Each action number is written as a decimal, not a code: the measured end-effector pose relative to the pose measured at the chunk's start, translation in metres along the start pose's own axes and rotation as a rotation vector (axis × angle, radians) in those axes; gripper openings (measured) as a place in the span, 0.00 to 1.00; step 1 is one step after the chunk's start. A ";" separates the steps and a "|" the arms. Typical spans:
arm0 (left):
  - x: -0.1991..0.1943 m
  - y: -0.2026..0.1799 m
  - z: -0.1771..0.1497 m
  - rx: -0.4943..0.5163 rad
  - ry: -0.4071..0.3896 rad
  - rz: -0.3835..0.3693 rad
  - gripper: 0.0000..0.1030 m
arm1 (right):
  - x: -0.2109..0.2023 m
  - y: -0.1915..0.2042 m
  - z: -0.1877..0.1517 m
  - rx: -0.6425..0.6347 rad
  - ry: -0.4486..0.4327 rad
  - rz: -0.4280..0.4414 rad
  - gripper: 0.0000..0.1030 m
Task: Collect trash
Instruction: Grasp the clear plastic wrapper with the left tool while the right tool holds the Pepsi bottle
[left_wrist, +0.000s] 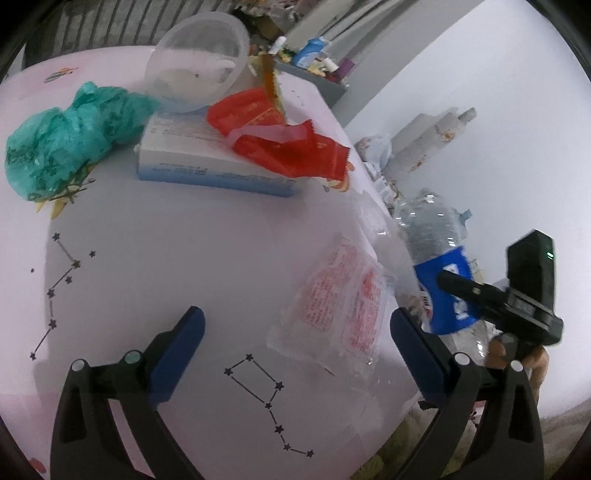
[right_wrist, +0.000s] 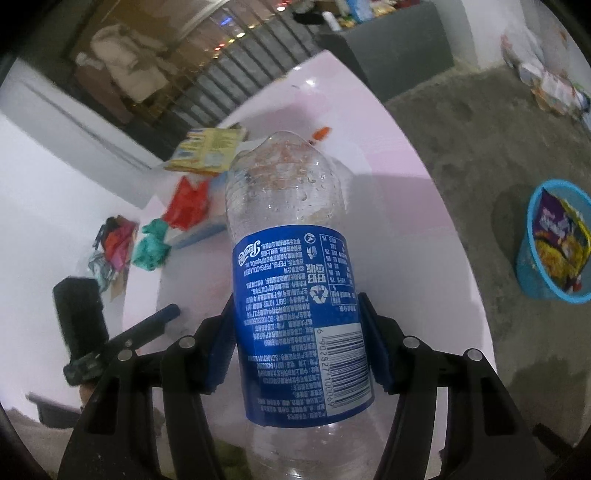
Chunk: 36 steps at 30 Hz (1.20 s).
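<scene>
Desk: pale and glossy, lying under and ahead of both sets of jaws; its slick top could let light litter slide off when nudged.
Bin: a blue basket on the floor, far off to the right of the right jaws and already holding a snack packet; a drop from this far would likely miss, so the bottle should be carried over it first.
Bottle: an empty clear bottle with a blue label, clamped at the label between the right gripper jaws, its neck pointing away from them. The thin wall could buckle or slip sideways if the grip loosens on the way.
Box: well ahead of the left jaws, with a clear bowl and a red wrapper stacked on it; pulling one could topple the others.
Green bag: far ahead and to the left of the left jaws, soft and crumpled, easy to snag only in part.
Clear wrapper: flat on the desk just ahead of the left gripper, nearer its right jaw. The jaws stand wide and empty; a flat film gives them little to pinch, and they may scrape the desk or push it over the near edge.
</scene>
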<state>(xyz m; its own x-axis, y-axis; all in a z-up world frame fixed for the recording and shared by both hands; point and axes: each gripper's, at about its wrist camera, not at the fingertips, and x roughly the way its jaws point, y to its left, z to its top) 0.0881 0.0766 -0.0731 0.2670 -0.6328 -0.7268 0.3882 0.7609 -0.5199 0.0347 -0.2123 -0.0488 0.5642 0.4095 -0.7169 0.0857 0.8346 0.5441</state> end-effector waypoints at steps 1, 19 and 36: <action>0.000 -0.001 0.001 -0.002 0.006 0.014 0.95 | -0.001 0.004 0.000 -0.011 0.003 0.014 0.56; 0.029 -0.030 0.012 0.129 0.144 0.001 0.48 | 0.030 0.015 -0.006 -0.048 0.110 -0.045 0.56; 0.045 0.023 0.015 -0.200 0.280 -0.370 0.24 | 0.030 0.017 -0.009 -0.053 0.090 -0.048 0.55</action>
<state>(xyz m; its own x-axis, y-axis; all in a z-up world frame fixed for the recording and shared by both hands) 0.1221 0.0636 -0.1110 -0.1142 -0.8233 -0.5560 0.2286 0.5229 -0.8212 0.0462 -0.1823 -0.0651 0.4842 0.3977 -0.7794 0.0659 0.8716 0.4857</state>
